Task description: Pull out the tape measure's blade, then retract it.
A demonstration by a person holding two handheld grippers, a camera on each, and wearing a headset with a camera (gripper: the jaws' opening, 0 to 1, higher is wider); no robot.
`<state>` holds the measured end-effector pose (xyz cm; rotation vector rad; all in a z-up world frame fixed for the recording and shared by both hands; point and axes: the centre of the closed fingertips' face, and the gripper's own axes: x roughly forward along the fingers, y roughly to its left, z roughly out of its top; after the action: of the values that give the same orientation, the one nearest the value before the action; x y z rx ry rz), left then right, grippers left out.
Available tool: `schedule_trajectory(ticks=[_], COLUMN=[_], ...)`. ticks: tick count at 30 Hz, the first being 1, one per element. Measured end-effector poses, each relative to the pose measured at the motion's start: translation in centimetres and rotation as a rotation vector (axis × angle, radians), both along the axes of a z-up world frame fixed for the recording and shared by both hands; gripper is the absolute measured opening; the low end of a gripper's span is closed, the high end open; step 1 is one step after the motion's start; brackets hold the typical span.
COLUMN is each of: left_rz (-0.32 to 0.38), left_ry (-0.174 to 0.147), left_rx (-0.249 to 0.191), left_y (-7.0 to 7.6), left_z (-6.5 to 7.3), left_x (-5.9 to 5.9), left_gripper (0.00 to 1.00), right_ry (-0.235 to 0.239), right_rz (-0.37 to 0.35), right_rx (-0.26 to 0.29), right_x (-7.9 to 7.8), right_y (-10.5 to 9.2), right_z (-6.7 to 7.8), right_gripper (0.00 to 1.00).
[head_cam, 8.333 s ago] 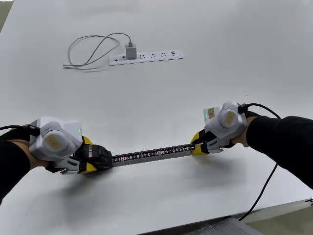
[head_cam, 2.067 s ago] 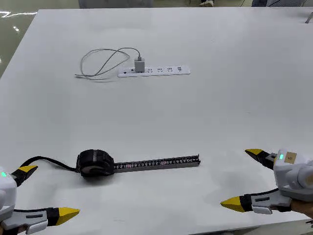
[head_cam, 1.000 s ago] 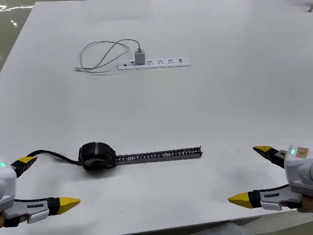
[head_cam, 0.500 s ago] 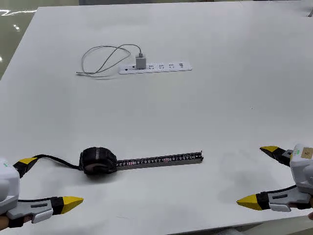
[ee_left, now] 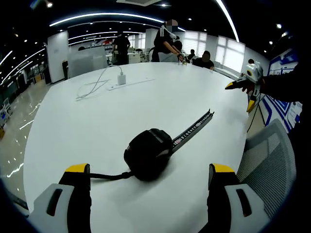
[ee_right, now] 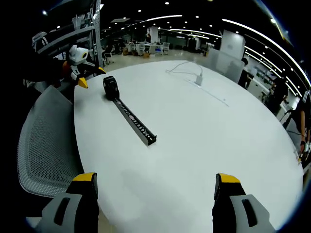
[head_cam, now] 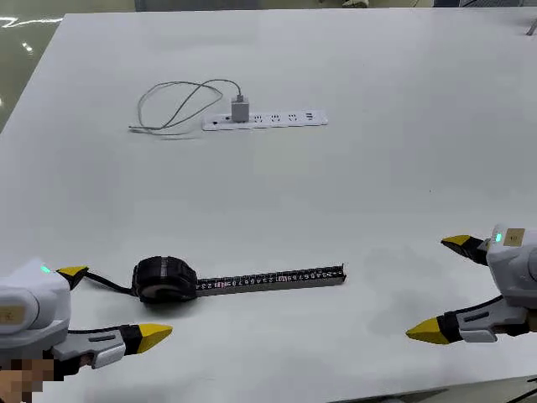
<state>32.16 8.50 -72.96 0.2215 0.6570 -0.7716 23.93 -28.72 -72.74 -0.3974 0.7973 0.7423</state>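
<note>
A black tape measure [head_cam: 164, 280] lies on the white table [head_cam: 352, 185], with its blade [head_cam: 273, 279] pulled out to the right and lying flat. A black strap trails from the case to the left. In the left gripper view the case [ee_left: 147, 153] sits just ahead of the jaws, and the blade [ee_left: 194, 128] runs away to the upper right. My left gripper [head_cam: 113, 304] stands open beside the case, at the table's near left, with nothing between its jaws. My right gripper [head_cam: 449, 285] stands open at the near right, apart from the blade's tip [ee_right: 149, 140].
A white power strip [head_cam: 264, 121] with a charger and a looped white cable [head_cam: 172, 102] lies far back on the table. A mesh chair [ee_right: 46, 145] stands at the table's near edge. People stand at the far side [ee_left: 167, 41].
My left gripper has moved in to the right, towards the tape measure's case. The right gripper has stayed open and nearly in place. Some seconds ago both grippers held the stretched tape; now it lies free.
</note>
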Motion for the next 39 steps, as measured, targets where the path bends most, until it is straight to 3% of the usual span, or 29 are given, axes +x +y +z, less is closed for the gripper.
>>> schedule_trajectory(ticks=[5, 9, 12, 16, 25, 32, 39], left_rz=[0.046, 0.07, 0.082, 0.093, 0.091, 0.141, 0.152], left_ry=[0.009, -0.01, -0.004, -0.021, -0.022, -0.011, -0.035], left_rx=[-0.017, -0.019, -0.026, -0.024, -0.02, -0.025, -0.028], left_y=[-0.8, -1.1, -1.3, -1.7, -3.3, -3.5, -3.9], left_z=[0.0, 0.0, -0.1, -0.1, -0.5, -1.4, -1.3], left_x=[0.3, 0.6, 0.7, 1.0, 1.0, 1.7, 2.0], left_gripper=[0.99, 0.99, 0.99, 0.99, 0.99, 0.99, 0.99], right_ry=[0.008, -0.001, -0.001, -0.012, -0.015, -0.004, 0.012], right_rz=[0.039, 0.066, 0.083, 0.116, 0.174, 0.2, 0.231], right_rx=[-0.017, -0.033, -0.042, -0.056, -0.09, -0.106, -0.11], right_x=[0.6, 1.3, 1.7, 2.4, 3.5, 4.3, 4.5], right_y=[0.6, 0.9, 1.2, 1.6, 2.3, 2.6, 3.1], right_z=[0.2, 0.4, 0.5, 0.7, 0.7, 0.3, -0.3], right_gripper=[0.99, 0.99, 0.99, 0.99, 0.99, 0.99, 0.99])
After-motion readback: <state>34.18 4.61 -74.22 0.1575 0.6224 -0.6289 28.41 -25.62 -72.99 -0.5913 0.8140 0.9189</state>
